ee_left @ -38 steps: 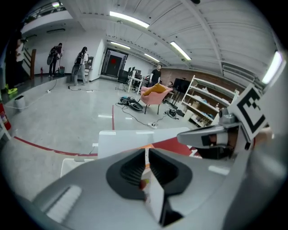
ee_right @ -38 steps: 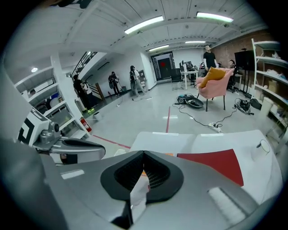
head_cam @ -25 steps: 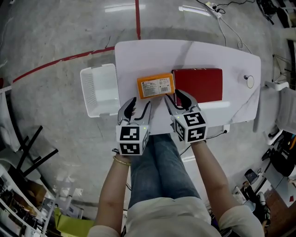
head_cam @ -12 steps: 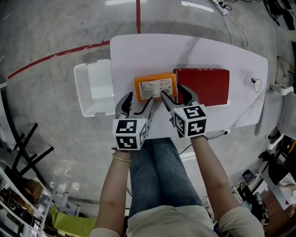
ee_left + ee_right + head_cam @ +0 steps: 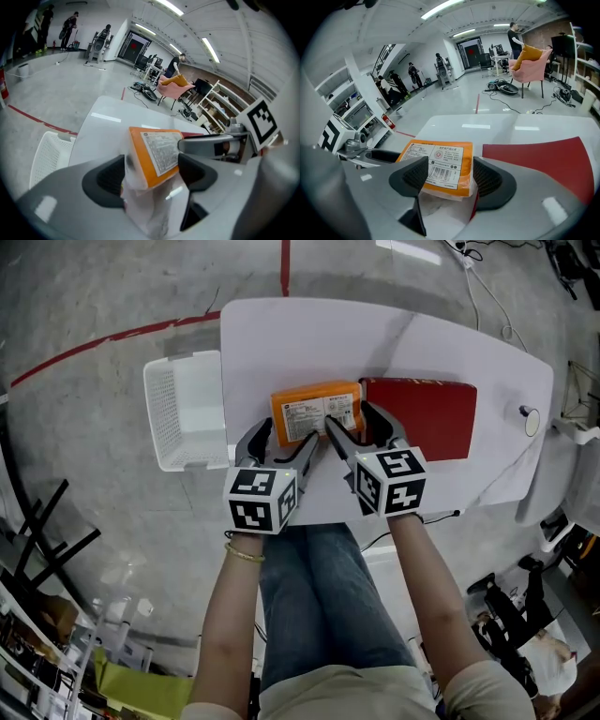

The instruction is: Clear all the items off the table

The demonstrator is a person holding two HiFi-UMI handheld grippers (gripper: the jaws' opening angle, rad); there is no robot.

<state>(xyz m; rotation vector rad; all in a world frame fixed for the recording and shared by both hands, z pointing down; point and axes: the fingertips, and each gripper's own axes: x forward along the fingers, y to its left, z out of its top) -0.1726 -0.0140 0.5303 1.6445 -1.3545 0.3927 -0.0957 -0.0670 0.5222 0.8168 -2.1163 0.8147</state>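
Note:
An orange packet (image 5: pixel 316 411) with a printed label lies flat mid-table, touching a flat red box (image 5: pixel 424 415) on its right. Both grippers have come down on the packet's near edge, and their jaws have just been opening. My left gripper (image 5: pixel 283 439) is open astride the packet's near left corner (image 5: pixel 157 152). My right gripper (image 5: pixel 354 424) is open astride its near right part (image 5: pixel 440 164), by the red box (image 5: pixel 543 154). In each gripper view the packet sits between the pads (image 5: pixel 110 176) (image 5: pixel 490 180) without a clear squeeze.
A white slatted basket (image 5: pixel 183 412) stands against the white table's (image 5: pixel 281 343) left end, also seen as the basket (image 5: pixel 47 152) in the left gripper view. A small round fitting (image 5: pixel 532 419) sits at the table's right end. The person's legs are under the near edge.
Both grippers have sunk and moved forward to the orange packet. Their jaws have widened and now straddle its near edge, where before they hung short of it.

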